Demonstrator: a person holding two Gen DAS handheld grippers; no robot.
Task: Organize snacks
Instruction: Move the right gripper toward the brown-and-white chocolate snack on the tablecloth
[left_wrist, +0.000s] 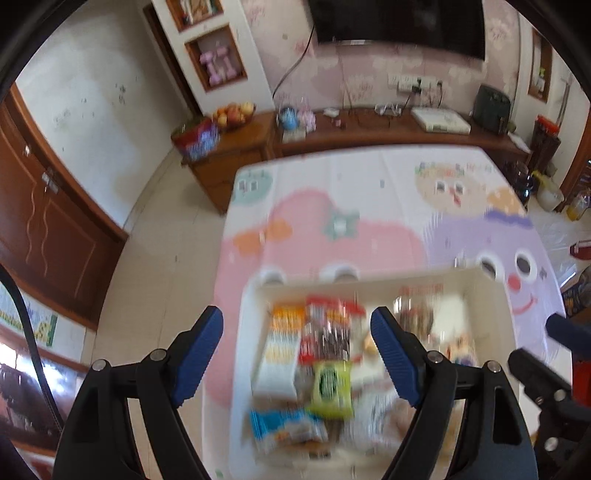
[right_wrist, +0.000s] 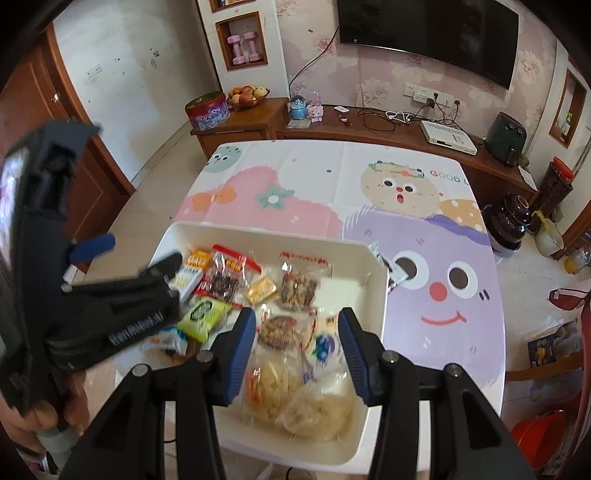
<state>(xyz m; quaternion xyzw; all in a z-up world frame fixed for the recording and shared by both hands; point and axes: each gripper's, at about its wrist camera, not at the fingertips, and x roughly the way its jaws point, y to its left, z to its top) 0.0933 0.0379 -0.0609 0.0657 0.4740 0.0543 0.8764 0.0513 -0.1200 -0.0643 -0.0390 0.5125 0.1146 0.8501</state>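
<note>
A white tray (right_wrist: 373, 288) sits on the cartoon tablecloth and holds several wrapped snacks: a green packet (right_wrist: 201, 314), a red and dark packet (right_wrist: 223, 278), a yellow packet (right_wrist: 261, 290), round brown cakes (right_wrist: 279, 330) and pale puffed snacks (right_wrist: 314, 408). The tray (left_wrist: 484, 295) and the green packet (left_wrist: 330, 387) are blurred in the left wrist view. My left gripper (left_wrist: 297, 350) is open and empty above the tray's left part. My right gripper (right_wrist: 297, 347) is open and empty above the tray's near part. One small wrapper (right_wrist: 388, 266) lies at the tray's far right corner.
The table (right_wrist: 332, 166) stands near a wooden cabinet (right_wrist: 369, 129) with a fruit bowl (right_wrist: 246, 95), a tin, cables and a white box. A TV (right_wrist: 428, 33) hangs on the wall. Jars and a jug stand on the floor at right.
</note>
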